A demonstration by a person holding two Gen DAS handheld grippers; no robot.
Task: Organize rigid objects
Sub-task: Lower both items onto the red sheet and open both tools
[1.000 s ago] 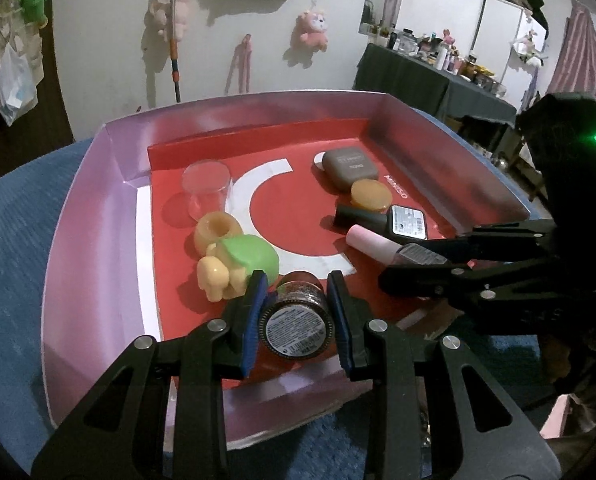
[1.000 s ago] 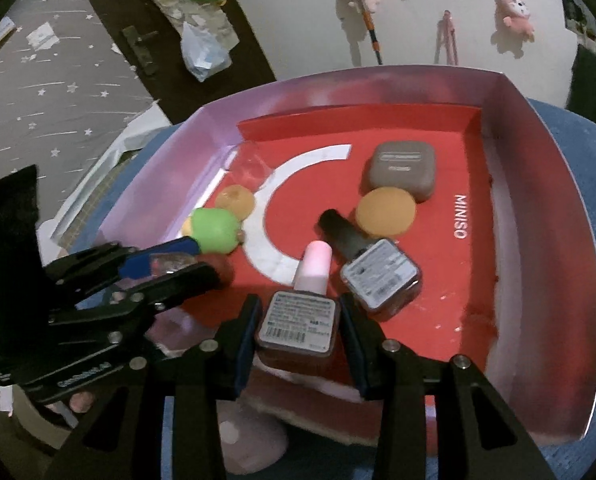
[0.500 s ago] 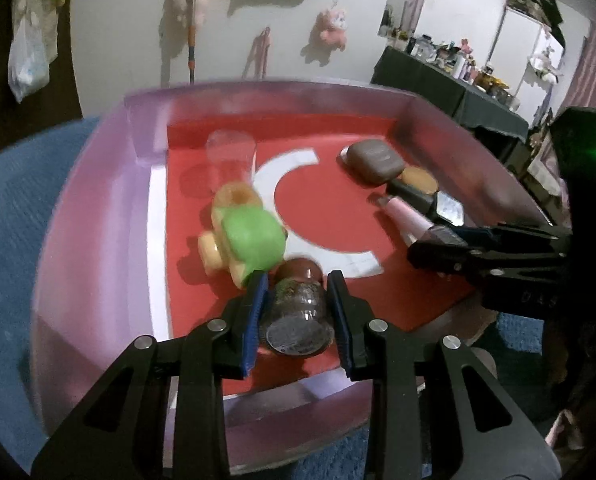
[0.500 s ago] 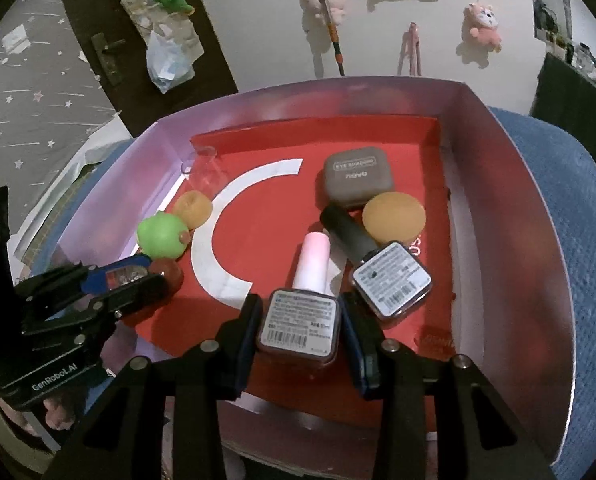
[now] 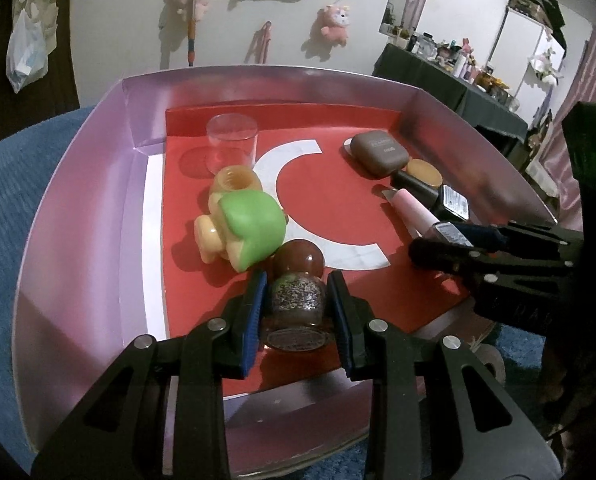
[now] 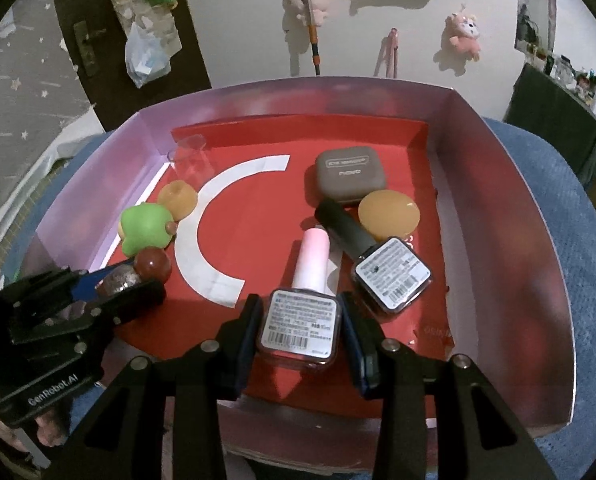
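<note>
Over the red tray point(image 6: 498, 240), left claw point(image 5: 298, 312) grips glitter bottle point(image 5: 295, 300), right claw point(image 6: 300, 320) pink-capped bottle point(image 6: 302, 316).

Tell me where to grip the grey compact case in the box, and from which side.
Grip the grey compact case across its two shorter flat sides, coming from above. It lies flat, lid up. The orange disc and black-capped bottle crowd its near edge, so a low approach looks blocked.

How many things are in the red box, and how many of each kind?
Nail polish bottles: 3 (glitter, pink-capped, black-capped)
Green toy: 1
Orange pieces: 2 (ring, disc)
Clear cup: 1
Brown case: 1
Total: 8
</note>
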